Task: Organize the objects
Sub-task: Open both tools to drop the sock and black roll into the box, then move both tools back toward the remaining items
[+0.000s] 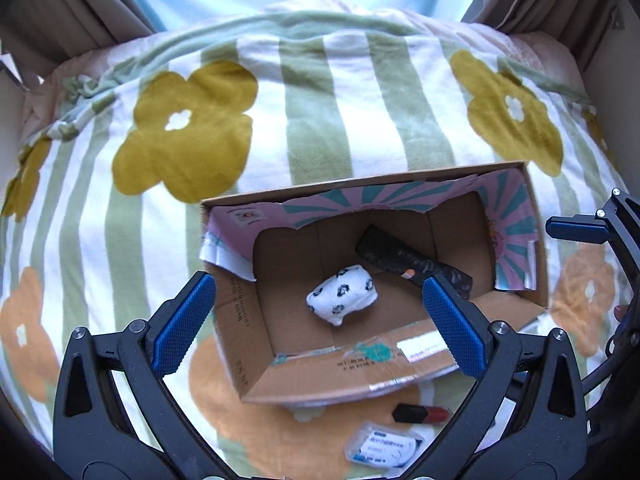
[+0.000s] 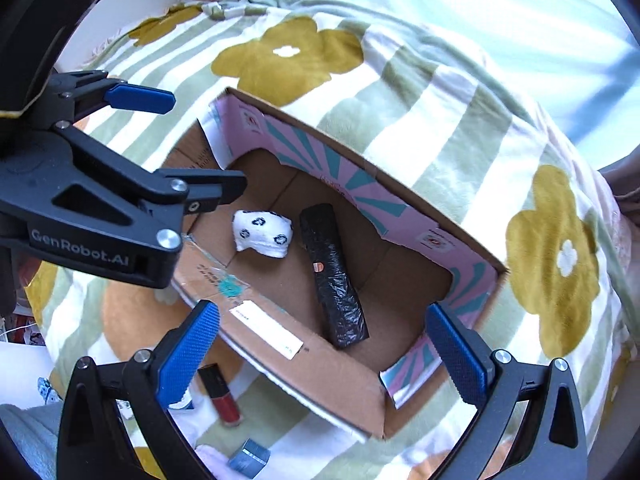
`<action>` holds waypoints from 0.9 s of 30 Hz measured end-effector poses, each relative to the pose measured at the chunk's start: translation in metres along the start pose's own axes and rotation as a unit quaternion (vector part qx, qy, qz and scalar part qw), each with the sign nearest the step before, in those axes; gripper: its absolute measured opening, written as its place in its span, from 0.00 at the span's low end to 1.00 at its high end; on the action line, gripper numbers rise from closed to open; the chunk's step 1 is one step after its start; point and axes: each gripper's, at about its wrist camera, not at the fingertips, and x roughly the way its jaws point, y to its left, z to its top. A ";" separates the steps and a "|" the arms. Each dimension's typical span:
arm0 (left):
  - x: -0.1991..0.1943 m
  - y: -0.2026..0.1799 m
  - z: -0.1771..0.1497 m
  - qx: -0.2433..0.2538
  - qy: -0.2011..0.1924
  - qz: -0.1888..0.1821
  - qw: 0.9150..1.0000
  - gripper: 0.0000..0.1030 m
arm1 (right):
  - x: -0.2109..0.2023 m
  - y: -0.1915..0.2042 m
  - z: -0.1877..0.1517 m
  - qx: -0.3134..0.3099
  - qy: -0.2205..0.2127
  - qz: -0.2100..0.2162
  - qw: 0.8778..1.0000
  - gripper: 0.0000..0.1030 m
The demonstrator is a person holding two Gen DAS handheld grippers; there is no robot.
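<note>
An open cardboard box (image 1: 248, 344) with pink and teal inner flaps lies on a flowered blanket. Inside it are a white rolled sock with black prints (image 1: 342, 294) and a black plastic-wrapped roll (image 1: 412, 260). My left gripper (image 1: 320, 322) hovers open and empty over the box's near left side. My right gripper (image 2: 326, 352) is also open and empty, above the box's near wall (image 2: 344, 380). The right wrist view shows the sock (image 2: 262, 232) and the roll (image 2: 334, 276) on the box floor, with the left gripper (image 2: 192, 144) at the box's left end.
On the blanket (image 1: 312, 92) in front of the box lie a black and red tube (image 1: 420, 413) and a clear plastic packet (image 1: 384, 446). A small blue box (image 2: 250, 460) sits near the tube (image 2: 222, 394). Curtains and a bright window stand behind the bed.
</note>
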 end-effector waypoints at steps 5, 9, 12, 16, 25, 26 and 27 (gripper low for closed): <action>-0.050 0.003 -0.013 -0.008 -0.018 -0.006 1.000 1.00 | -0.044 0.006 0.000 0.010 -0.019 -0.007 1.000 0.99; -0.089 0.008 -0.027 -0.020 -0.030 -0.013 0.999 1.00 | -0.077 0.022 -0.007 0.016 -0.036 -0.021 0.999 0.99; -0.118 0.011 -0.040 -0.015 -0.046 -0.011 0.999 1.00 | -0.098 0.032 -0.014 0.024 -0.047 -0.027 0.998 0.99; -0.153 0.015 -0.061 -0.007 -0.062 -0.009 0.998 1.00 | -0.125 0.044 -0.026 0.043 -0.061 -0.035 0.997 1.00; -0.208 0.031 -0.122 -0.025 -0.076 -0.019 0.997 1.00 | -0.168 0.077 -0.066 0.108 -0.086 -0.059 0.989 1.00; -0.212 0.032 -0.129 -0.026 -0.078 -0.018 0.996 1.00 | -0.171 0.080 -0.071 0.120 -0.087 -0.059 0.987 1.00; -0.216 0.032 -0.137 -0.028 -0.079 -0.014 0.996 1.00 | -0.175 0.083 -0.078 0.137 -0.089 -0.059 0.985 1.00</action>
